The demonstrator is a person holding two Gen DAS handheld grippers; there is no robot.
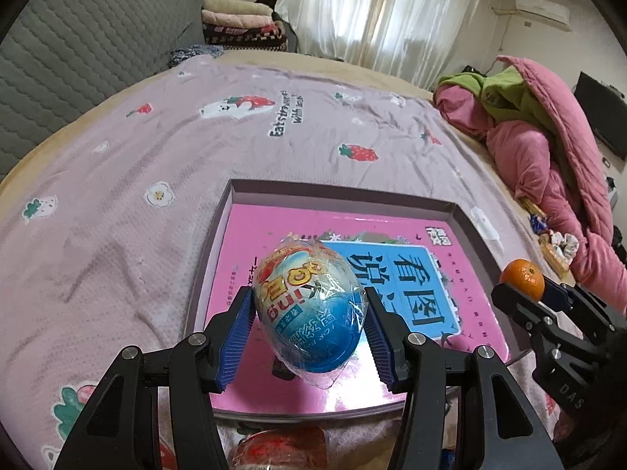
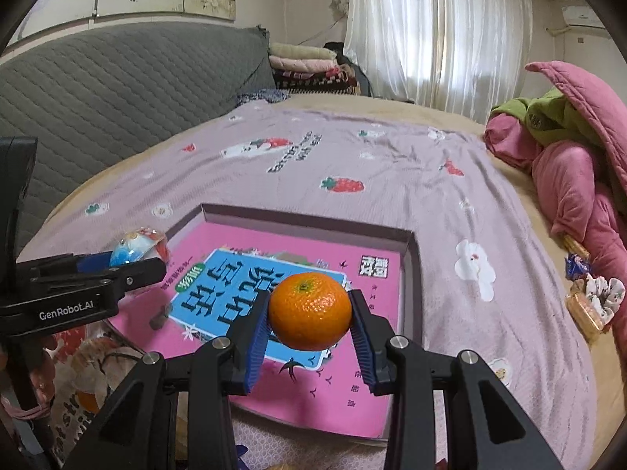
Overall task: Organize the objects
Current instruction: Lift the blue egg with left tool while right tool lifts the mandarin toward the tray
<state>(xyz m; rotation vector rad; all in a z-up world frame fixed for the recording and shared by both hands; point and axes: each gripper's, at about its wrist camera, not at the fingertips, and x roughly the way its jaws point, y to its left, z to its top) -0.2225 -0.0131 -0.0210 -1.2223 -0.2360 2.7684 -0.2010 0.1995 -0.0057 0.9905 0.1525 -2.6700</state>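
left gripper (image 1: 307,319): blue pads pinched on both sides of a wrapped toy egg (image 1: 307,305), egg held in the air, blunt blue end toward camera
right gripper (image 2: 309,321): pads clamped on a mandarin (image 2: 309,316), stem end facing up, held in the air
egg place: over the near half of the box (image 1: 468,215), above the pink book (image 1: 250,258)
mandarin place: over the book's blue title panel, toward the box's right side
box: shallow, open, purple-grey walls, sits on the bedspread (image 1: 117,180) near its front edge
book: lies flat inside box, fills most of the floor
grippers relation: side by side, apart, not touching
bedspread: pink, strawberry print, covers the bed
right edge of bed: bunched pink quilt (image 2: 576,180), small snack packets (image 2: 584,305) beside it
near edge, under grippers: red-printed packet, partly hidden, can't tell what
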